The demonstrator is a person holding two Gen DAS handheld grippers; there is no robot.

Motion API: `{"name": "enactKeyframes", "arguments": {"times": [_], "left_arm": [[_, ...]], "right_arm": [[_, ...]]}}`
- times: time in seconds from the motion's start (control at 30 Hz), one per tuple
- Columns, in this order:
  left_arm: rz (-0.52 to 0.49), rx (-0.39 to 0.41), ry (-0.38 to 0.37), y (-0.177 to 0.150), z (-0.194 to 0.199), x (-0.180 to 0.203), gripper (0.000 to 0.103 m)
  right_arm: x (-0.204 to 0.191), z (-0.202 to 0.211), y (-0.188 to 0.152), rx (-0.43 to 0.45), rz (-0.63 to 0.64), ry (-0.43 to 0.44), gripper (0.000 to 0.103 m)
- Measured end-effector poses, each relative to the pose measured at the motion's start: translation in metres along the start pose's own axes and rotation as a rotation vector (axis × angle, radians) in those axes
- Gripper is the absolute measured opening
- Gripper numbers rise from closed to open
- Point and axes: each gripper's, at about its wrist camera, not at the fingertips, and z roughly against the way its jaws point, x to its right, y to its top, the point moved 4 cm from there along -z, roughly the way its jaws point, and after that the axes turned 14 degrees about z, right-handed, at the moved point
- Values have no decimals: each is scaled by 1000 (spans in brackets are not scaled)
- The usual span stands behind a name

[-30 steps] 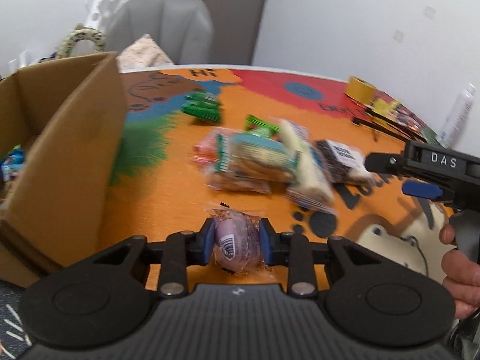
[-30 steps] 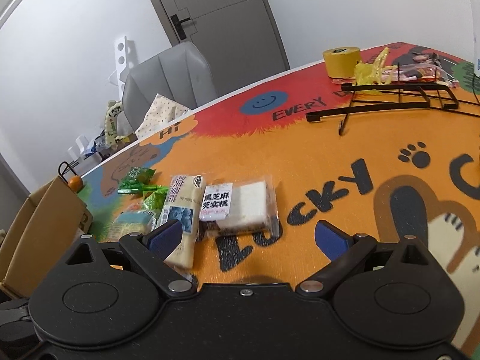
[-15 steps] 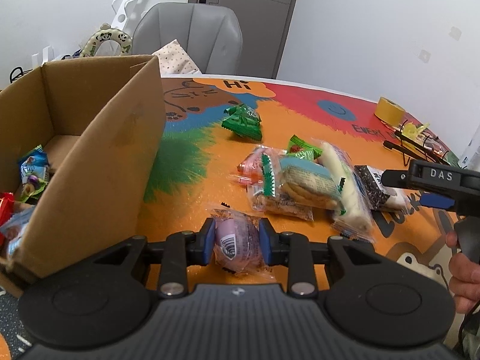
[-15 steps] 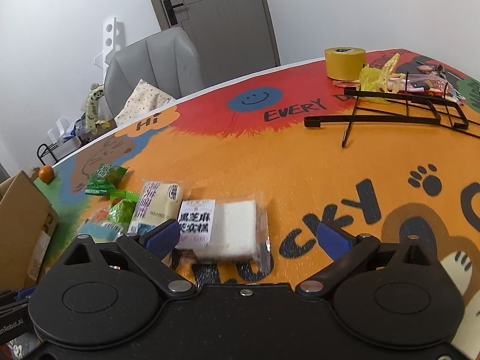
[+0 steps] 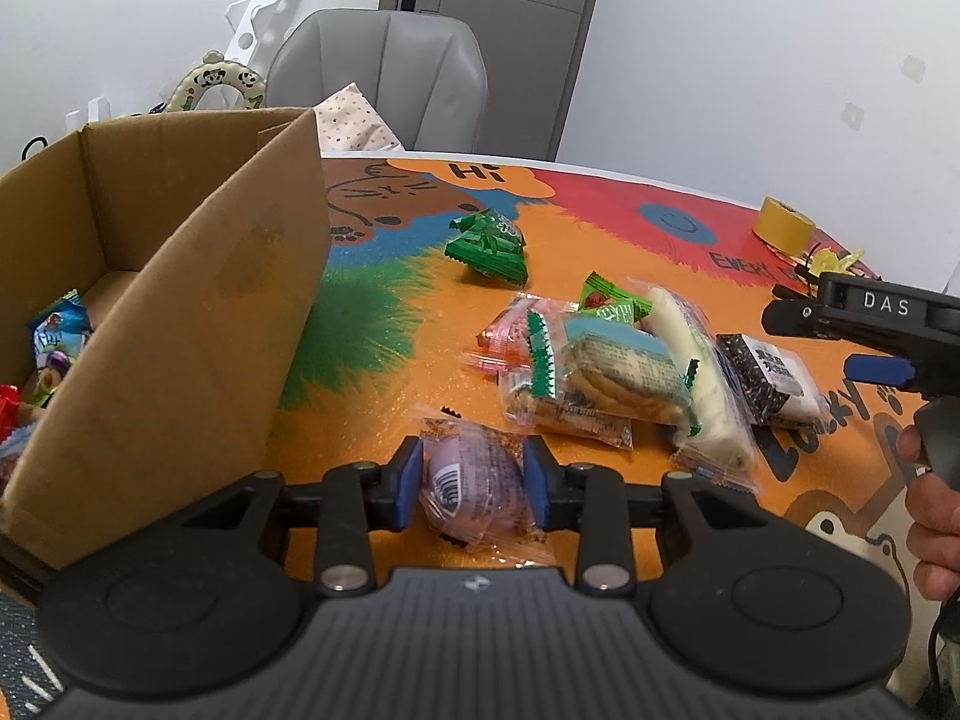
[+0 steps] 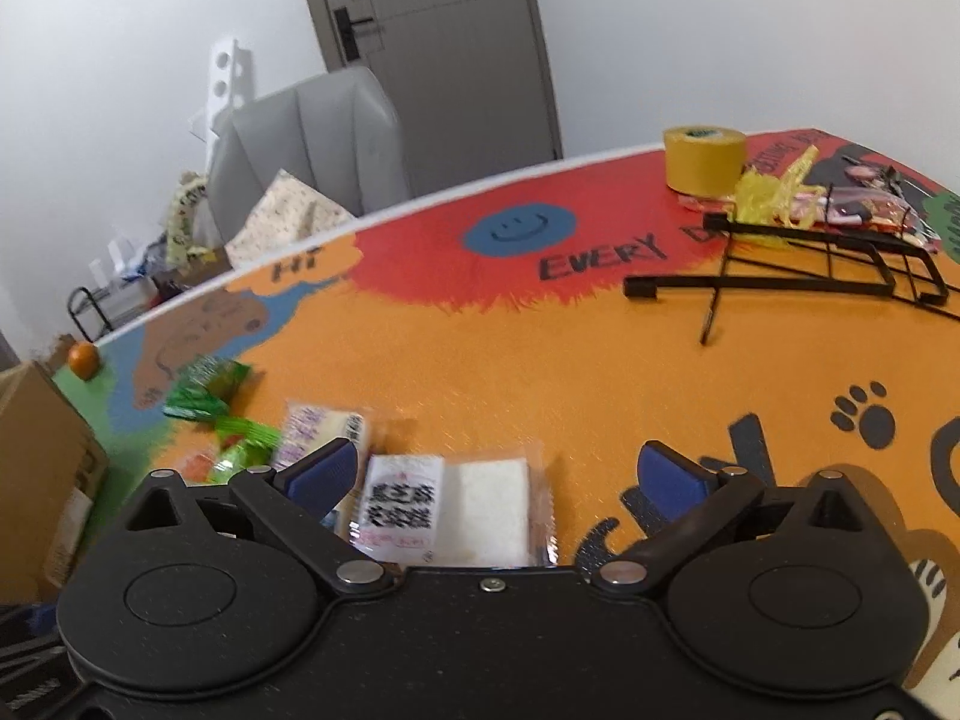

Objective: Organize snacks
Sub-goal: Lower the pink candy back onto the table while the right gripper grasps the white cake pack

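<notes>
Left gripper (image 5: 471, 483) sat beside the cardboard box (image 5: 180, 324) wall, jaws easing open, probably still pinching the purple snack (image 5: 474, 480); right gripper (image 6: 501, 474) gaped wide.

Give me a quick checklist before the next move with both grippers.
1. Left gripper on the purple snack: fingers on both sides of it, jaws opening. Cannot tell if the grip holds.
2. Cardboard box open on top, with room for more: ok.
3. Box wall stands between the purple snack and the box interior; clearance cannot tell.
4. Right gripper wide open: ok.
5. White cake packet lies between the right fingers, nearer the left one, untouched: ok.
6. Long white packet lies close beside the cake packet; snag risk cannot tell.
</notes>
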Motion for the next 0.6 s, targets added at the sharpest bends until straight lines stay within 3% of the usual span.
{"name": "enactKeyframes", "arguments": {"times": [0.37, 0.53, 0.6], "left_arm": [[-7, 7, 8, -2, -2, 3, 39], [4, 0, 1, -1, -2, 1, 44], [1, -1, 2, -2, -2, 3, 46]], "right_arm": [[-10, -13, -3, -31, 48, -18, 102], [-18, -19, -6, -46, 85, -16, 97], [-18, -19, -8, -51, 87, -21, 90]]}}
